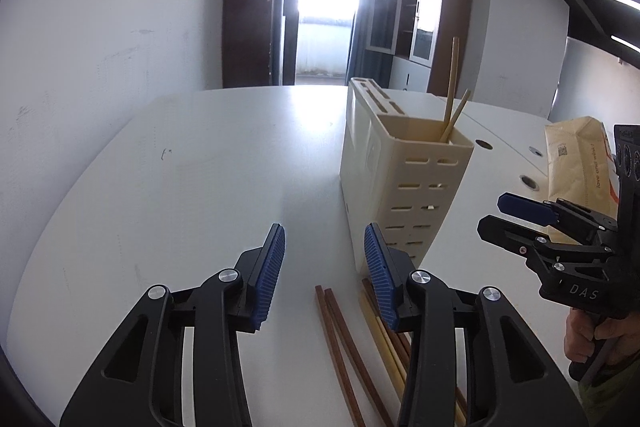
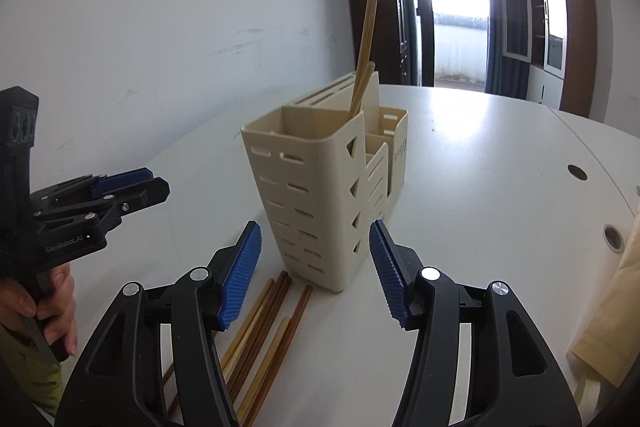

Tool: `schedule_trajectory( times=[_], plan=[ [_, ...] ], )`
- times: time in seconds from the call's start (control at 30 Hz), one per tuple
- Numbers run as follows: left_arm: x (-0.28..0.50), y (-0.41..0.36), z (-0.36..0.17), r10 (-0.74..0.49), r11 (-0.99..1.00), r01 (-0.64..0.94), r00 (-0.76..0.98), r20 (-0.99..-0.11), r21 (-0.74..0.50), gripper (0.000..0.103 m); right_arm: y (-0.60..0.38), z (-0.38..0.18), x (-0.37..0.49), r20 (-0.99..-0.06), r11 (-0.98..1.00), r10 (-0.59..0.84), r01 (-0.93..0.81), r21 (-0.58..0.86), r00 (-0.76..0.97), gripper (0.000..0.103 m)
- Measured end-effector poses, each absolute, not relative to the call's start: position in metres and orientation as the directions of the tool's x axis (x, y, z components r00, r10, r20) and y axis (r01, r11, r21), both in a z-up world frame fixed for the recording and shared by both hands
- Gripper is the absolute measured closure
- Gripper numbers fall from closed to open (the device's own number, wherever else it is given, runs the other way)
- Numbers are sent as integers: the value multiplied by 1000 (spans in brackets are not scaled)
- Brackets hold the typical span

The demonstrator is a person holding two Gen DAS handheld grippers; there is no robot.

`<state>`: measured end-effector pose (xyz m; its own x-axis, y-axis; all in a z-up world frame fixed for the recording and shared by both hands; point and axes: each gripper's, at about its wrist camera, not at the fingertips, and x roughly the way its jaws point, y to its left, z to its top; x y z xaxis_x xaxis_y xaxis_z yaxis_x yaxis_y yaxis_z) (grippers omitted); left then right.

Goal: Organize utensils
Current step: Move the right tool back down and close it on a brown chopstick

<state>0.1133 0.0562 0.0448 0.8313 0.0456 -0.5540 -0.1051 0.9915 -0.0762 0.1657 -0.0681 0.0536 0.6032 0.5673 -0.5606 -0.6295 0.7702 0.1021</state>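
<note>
A cream slotted utensil holder (image 1: 404,187) (image 2: 312,187) stands on the white table (image 1: 200,187). Two light chopsticks (image 1: 452,95) (image 2: 366,59) stick up out of it. Several loose chopsticks, dark brown (image 1: 340,339) and pale (image 1: 384,339), lie flat on the table in front of the holder (image 2: 272,311). My left gripper (image 1: 324,239) (image 2: 158,181) hangs open above their far ends, with nothing between its blue pads. My right gripper (image 2: 315,239) (image 1: 494,215) is open too and empty, facing the holder's near corner, with the loose chopsticks below its left finger.
A tan paper envelope (image 1: 576,163) (image 2: 612,307) stands at the table's right side. Round cable holes (image 2: 577,171) are cut in the tabletop on the right. A person's hand (image 2: 52,307) (image 1: 588,331) holds each gripper's handle. A white wall runs along the left.
</note>
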Motion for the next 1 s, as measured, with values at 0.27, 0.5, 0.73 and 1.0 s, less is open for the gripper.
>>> schedule_trajectory(
  times=[0.27, 0.5, 0.73, 1.0],
  plan=[
    [117, 59, 22, 61, 991, -123, 787, -614, -60, 61, -49, 26, 173, -654, 775, 517, -627, 83, 552, 47],
    [118, 64, 3, 60, 990, -127, 747, -663, -55, 61, -39, 8, 183, -707, 789, 478, -608, 84, 522, 47],
    [124, 68, -16, 62, 991, -126, 701, -711, -38, 61, -27, -13, 191, -753, 799, 435, -597, 70, 494, 47],
    [131, 69, -27, 54, 992, -120, 669, -741, -35, 61, -19, -31, 191, -774, 805, 407, -592, 53, 485, 47]
  ],
)
